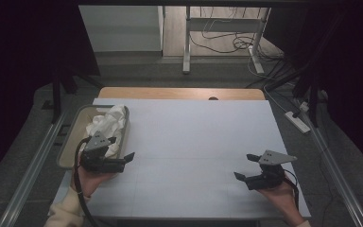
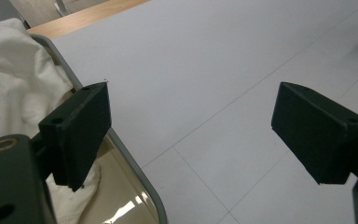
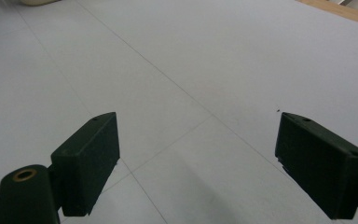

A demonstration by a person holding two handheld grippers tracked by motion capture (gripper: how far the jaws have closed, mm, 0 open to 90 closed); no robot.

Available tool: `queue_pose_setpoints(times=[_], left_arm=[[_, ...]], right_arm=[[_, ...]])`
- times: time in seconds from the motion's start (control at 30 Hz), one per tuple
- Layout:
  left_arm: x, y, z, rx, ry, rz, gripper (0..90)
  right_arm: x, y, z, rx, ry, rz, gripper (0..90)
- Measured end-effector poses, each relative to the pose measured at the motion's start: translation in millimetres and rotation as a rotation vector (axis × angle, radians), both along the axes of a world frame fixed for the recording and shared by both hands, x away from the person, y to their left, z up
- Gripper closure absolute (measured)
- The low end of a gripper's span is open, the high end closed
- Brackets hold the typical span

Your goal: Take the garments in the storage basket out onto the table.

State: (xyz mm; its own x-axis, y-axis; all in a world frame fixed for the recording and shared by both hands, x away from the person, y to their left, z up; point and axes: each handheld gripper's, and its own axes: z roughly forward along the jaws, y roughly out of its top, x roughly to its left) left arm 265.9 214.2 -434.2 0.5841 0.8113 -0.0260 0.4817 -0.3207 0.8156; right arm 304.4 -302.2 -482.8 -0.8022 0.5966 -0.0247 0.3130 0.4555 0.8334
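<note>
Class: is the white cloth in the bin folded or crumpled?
Crumpled: the cloth sits bunched in uneven lumps inside the bin, without flat layers.

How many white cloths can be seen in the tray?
1: a crumpled white cloth lies in the beige tray at the table's left edge, beside the open left gripper. More could be hidden beneath it.

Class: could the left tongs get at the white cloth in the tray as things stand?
Probably yes: the left tongs are open beside the tray, and nothing covers the white cloth.

Dim room, dark edges; soft focus, faint shadows
</note>
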Motion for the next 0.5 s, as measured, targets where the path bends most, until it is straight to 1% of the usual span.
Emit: queue_pose_setpoints(times=[0.13, 0.5], left_arm=[[2.3, 1.7, 0.8, 0.001, 0.003, 0.004, 12.8], [11.5, 6.3, 4.3, 0.006, 0.001, 0.015, 12.8]], right_arm=[[-0.6, 0.2, 0.7, 0.003, -0.008, -0.003, 13.7], [0.2, 0.5, -0.2, 0.002, -0.003, -0.001, 13.6]])
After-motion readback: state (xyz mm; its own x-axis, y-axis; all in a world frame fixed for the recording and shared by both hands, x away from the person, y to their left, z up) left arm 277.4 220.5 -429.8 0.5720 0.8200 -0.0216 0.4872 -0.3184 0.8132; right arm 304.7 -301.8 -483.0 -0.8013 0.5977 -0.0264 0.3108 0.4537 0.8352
